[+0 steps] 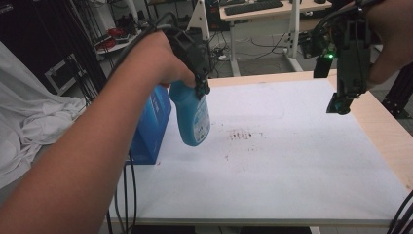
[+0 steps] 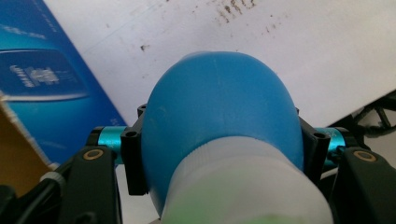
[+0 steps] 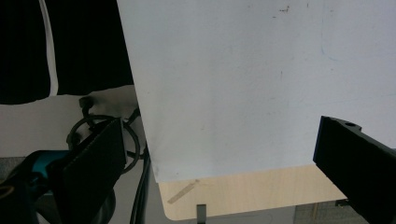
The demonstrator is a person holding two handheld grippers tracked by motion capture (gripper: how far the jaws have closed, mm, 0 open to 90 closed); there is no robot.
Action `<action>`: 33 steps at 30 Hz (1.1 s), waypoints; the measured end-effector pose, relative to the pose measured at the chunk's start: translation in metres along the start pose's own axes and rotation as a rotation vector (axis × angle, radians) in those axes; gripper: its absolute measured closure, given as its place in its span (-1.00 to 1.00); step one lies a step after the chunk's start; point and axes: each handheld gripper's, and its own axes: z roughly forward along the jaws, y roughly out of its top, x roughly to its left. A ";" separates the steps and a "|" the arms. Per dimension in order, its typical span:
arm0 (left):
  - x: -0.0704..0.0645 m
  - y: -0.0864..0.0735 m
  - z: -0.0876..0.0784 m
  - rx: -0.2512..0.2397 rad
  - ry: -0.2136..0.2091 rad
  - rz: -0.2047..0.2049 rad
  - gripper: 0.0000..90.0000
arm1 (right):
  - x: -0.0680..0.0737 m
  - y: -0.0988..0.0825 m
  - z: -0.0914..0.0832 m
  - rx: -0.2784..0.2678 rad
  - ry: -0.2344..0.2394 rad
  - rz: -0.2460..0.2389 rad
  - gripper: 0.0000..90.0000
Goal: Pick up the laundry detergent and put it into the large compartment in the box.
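high view first: the left gripper (image 1: pixel 202 85) sits in the upper middle of the frame, clamped on the neck of a blue spray bottle (image 1: pixel 192 114) that hangs clear above the white sheet (image 1: pixel 302 165) covering the table. a blue box (image 1: pixel 152 124) stands just left of the bottle, and a patch of dark smudges (image 1: pixel 242 134) lies on the sheet to its right, mid-frame. the right gripper (image 1: pixel 343 100) hovers at the upper right, holding nothing.

left gripper view: the bottle (image 2: pixel 219 126) bulges up from the bottom centre, jaws pressed to both its sides. smudges (image 2: pixel 233 8) at the top edge, the box (image 2: pixel 42 88) at the left.

right gripper view: jaws spread wide at the lower corners, only bare sheet (image 3: pixel 261 84) between them.

i'd call this the lift-and-carry step. next, probably, swing the nozzle toward the smudges and keep the grip firm.
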 end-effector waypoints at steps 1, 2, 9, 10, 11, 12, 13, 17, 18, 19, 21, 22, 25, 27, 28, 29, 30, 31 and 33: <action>0.003 -0.001 -0.007 -0.001 -0.001 0.000 -0.17 | 0.000 0.000 0.000 -0.002 0.000 -0.003 -0.96; 0.006 -0.002 -0.012 -0.001 -0.002 0.004 -0.17 | 0.000 0.001 0.000 -0.003 0.000 -0.004 -0.96; 0.029 -0.010 -0.047 -0.012 0.000 -0.024 -0.17 | -0.001 0.001 -0.001 -0.002 -0.002 -0.002 -0.96; 0.031 -0.011 -0.051 -0.012 0.000 -0.029 -0.17 | -0.001 0.001 -0.001 -0.001 -0.003 0.000 -0.96; 0.036 -0.012 -0.057 -0.010 -0.002 -0.033 -0.17 | -0.001 0.002 -0.001 0.001 -0.003 -0.002 -0.96; 0.038 -0.013 -0.060 -0.011 -0.003 -0.039 -0.17 | -0.001 0.002 -0.001 0.002 -0.002 -0.003 -0.96; 0.042 -0.014 -0.065 -0.014 -0.005 -0.046 -0.17 | 0.000 0.002 -0.001 0.002 -0.002 0.000 -0.96; 0.052 -0.017 -0.084 -0.024 0.013 -0.071 -0.17 | -0.001 0.004 -0.001 0.004 -0.002 -0.005 -0.96; 0.052 -0.017 -0.084 -0.024 0.013 -0.071 -0.17 | -0.001 0.004 -0.001 0.004 -0.002 -0.005 -0.96; 0.052 -0.017 -0.084 -0.024 0.013 -0.071 -0.17 | -0.001 0.004 -0.001 0.004 -0.003 -0.001 -0.96; 0.066 -0.024 -0.100 -0.041 0.025 -0.102 -0.17 | -0.001 0.006 -0.001 0.010 0.000 -0.003 -0.96; 0.070 -0.025 -0.102 -0.046 0.026 -0.109 -0.17 | -0.001 0.006 -0.001 0.011 0.001 -0.002 -0.96; 0.083 -0.031 -0.107 -0.042 0.023 -0.131 -0.17 | -0.002 0.007 -0.001 0.011 0.001 0.003 -0.96; 0.093 -0.034 -0.108 -0.041 0.021 -0.149 -0.17 | -0.003 0.008 0.000 0.015 0.002 0.004 -0.96; 0.097 -0.036 -0.108 -0.042 0.021 -0.159 -0.17 | -0.004 0.008 0.000 0.013 0.001 0.003 -0.96; 0.097 -0.036 -0.108 -0.042 0.021 -0.159 -0.17 | -0.004 0.009 0.000 0.014 0.001 0.003 -0.96; 0.105 -0.038 -0.107 -0.036 0.029 -0.170 -0.17 | -0.005 0.009 0.000 0.014 0.004 0.003 -0.96; 0.109 -0.039 -0.106 -0.036 0.031 -0.168 -0.17 | -0.005 0.010 0.001 0.016 0.005 0.004 -0.96; 0.116 -0.040 -0.103 -0.031 0.038 -0.157 -0.17 | -0.006 0.011 0.001 0.018 0.007 0.006 -0.96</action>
